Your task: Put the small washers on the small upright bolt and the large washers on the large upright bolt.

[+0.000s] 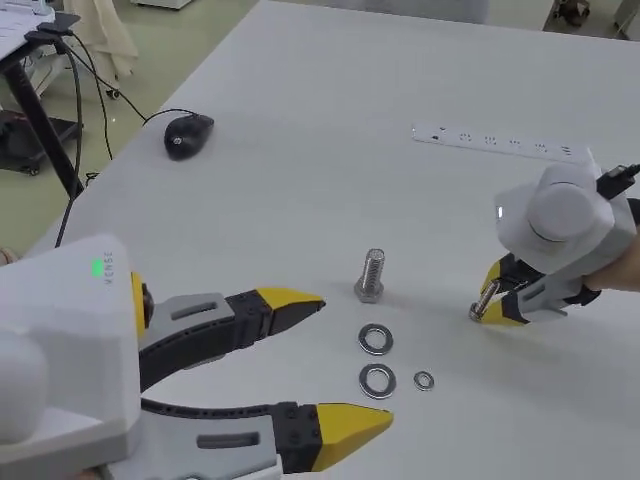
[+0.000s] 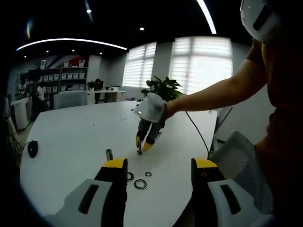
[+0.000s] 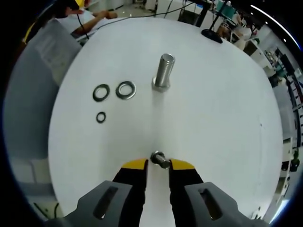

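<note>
The large bolt (image 1: 371,275) (image 3: 163,71) (image 2: 109,154) stands upright on its head on the white table (image 1: 330,130). Two large washers (image 1: 375,339) (image 1: 377,380) and one small washer (image 1: 424,380) lie flat in front of it; in the right gripper view they are the large washers (image 3: 126,90) (image 3: 101,92) and the small washer (image 3: 101,117). My right gripper (image 1: 492,300) (image 3: 158,163) is shut on the small bolt (image 1: 484,299) (image 3: 159,159), held tilted just above the table, right of the large bolt. My left gripper (image 1: 340,362) (image 2: 158,165) is open, left of the washers.
A black mouse (image 1: 187,133) lies at the far left of the table and a white power strip (image 1: 500,142) at the far right. A black stand with cables (image 1: 55,90) is off the table's left edge.
</note>
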`<move>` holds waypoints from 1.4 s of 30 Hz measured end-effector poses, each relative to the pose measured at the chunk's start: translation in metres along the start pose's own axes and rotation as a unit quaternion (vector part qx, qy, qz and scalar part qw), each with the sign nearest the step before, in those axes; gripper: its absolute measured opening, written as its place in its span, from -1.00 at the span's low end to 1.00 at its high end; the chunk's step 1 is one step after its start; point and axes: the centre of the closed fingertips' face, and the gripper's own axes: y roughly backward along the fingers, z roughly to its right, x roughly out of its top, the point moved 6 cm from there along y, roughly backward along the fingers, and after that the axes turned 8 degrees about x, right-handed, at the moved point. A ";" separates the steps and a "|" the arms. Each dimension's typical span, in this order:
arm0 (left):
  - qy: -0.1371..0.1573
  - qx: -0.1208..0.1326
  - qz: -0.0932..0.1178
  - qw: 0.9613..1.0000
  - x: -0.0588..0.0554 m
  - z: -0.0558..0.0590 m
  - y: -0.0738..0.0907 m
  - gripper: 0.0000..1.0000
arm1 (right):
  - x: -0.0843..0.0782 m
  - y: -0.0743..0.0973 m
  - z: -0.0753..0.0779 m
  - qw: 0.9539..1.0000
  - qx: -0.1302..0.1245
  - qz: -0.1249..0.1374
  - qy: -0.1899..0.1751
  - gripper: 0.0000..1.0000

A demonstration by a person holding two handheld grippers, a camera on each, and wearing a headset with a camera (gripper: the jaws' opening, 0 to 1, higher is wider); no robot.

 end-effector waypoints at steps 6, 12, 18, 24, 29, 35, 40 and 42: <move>-0.010 -0.004 0.000 1.000 0.003 0.003 0.001 0.06 | -0.008 0.007 -0.005 1.000 -0.008 -0.005 -0.008 -0.62; -0.017 -0.005 0.004 1.000 0.005 0.007 0.004 0.07 | -0.009 0.014 -0.025 1.000 -0.006 -0.006 -0.011 -0.62; -0.024 -0.007 0.008 1.000 0.008 0.012 0.008 0.07 | 0.000 0.013 -0.041 1.000 0.000 0.000 -0.005 -0.62; -0.031 -0.003 0.011 0.999 0.009 0.016 0.015 0.07 | 0.014 0.007 -0.053 1.000 0.009 0.005 0.009 -0.62; -0.031 0.005 0.015 0.999 0.010 0.016 0.020 0.07 | 0.026 -0.003 -0.063 0.999 0.023 0.006 0.023 -0.62; -0.033 0.008 0.017 0.999 0.011 0.018 0.023 0.07 | 0.035 -0.013 -0.072 0.999 0.036 0.004 0.036 -0.62; -0.032 0.011 0.020 0.999 0.012 0.019 0.024 0.07 | 0.046 -0.021 -0.078 0.998 0.045 0.009 0.044 -0.62; -0.031 0.013 0.022 0.999 0.012 0.019 0.025 0.07 | 0.050 -0.024 -0.079 0.998 0.049 0.008 0.049 -0.62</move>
